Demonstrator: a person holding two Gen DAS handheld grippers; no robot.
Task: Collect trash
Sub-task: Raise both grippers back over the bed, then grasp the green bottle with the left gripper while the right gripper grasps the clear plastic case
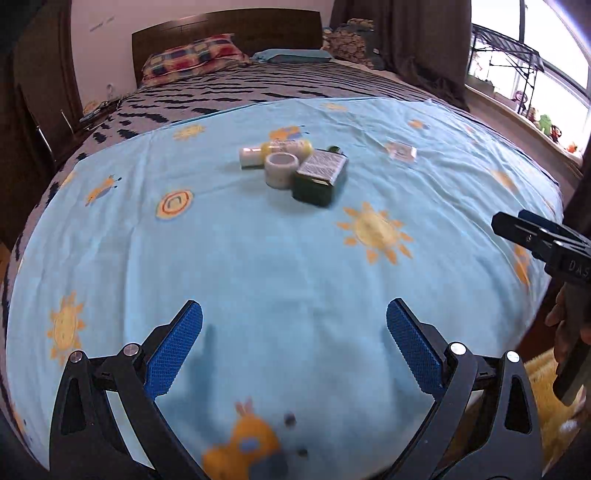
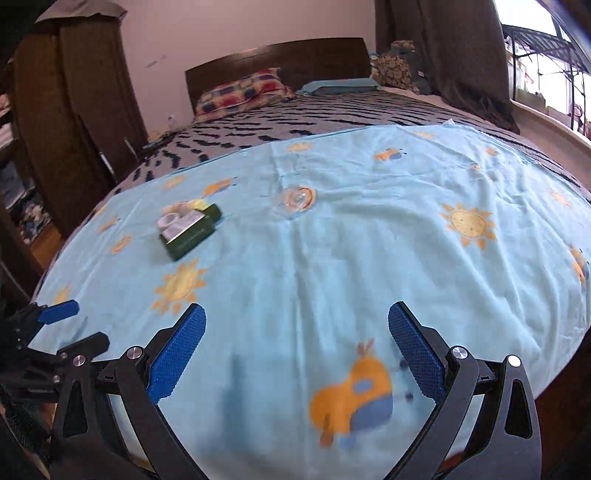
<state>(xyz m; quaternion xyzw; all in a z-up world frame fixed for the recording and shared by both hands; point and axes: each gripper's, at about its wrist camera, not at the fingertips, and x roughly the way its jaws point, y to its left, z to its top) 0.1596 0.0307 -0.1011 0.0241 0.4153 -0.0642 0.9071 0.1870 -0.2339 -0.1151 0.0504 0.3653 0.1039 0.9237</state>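
Observation:
A small heap of trash lies mid-bed on the light blue sun-print sheet: a dark green box, a white ring-shaped roll and a yellow-and-white bottle. A clear plastic piece lies apart, to their right. My left gripper hangs open above the near part of the sheet, nothing between its blue pads. The right wrist view shows the green box at the left and the clear plastic piece further back. My right gripper is open and empty too.
The right gripper and a person's hand show at the right edge; the left gripper at the left edge. Pillows and a dark headboard lie beyond. A wardrobe stands left, a window right.

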